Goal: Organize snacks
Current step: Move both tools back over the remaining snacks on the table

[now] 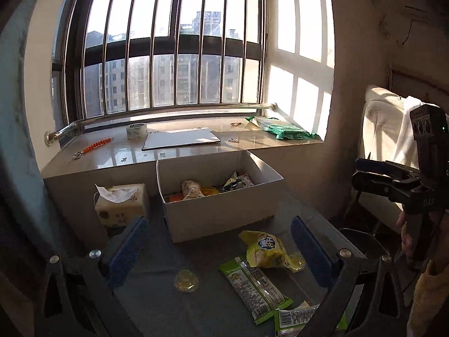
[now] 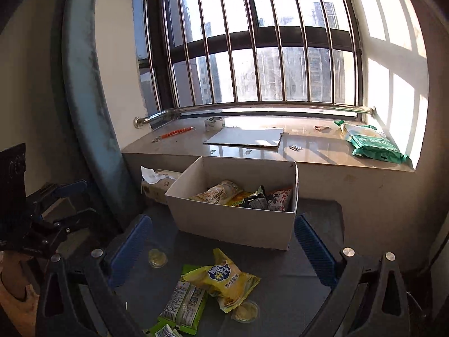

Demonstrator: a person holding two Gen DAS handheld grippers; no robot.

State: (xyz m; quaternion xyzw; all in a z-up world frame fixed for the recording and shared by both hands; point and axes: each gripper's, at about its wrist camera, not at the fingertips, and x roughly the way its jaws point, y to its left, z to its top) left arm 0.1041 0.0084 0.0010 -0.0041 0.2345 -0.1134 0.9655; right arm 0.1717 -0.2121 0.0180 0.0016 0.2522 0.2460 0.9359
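A white cardboard box (image 1: pixel 221 213) (image 2: pixel 233 224) stands on the dark table and holds several snack packets (image 1: pixel 193 189) (image 2: pixel 219 192). In front of it lie a yellow snack bag (image 1: pixel 266 250) (image 2: pixel 224 280), a green-edged packet (image 1: pixel 252 286) (image 2: pixel 182 306) and two small jelly cups (image 1: pixel 186 280) (image 2: pixel 157 257). My left gripper (image 1: pixel 221 250) hangs open above these loose snacks, nothing between its blue pads. My right gripper (image 2: pixel 224 247) is likewise open and empty, short of the box. Each gripper shows at the edge of the other's view.
A tissue pack (image 1: pixel 122 205) (image 2: pixel 158 185) stands left of the box. The stone windowsill (image 1: pixel 179 151) carries a tape roll (image 1: pixel 136 131), a white board (image 1: pixel 182 138), an orange tool (image 1: pixel 96 143) and a green packet (image 1: pixel 286 131). A white chair (image 1: pixel 384 129) is at right.
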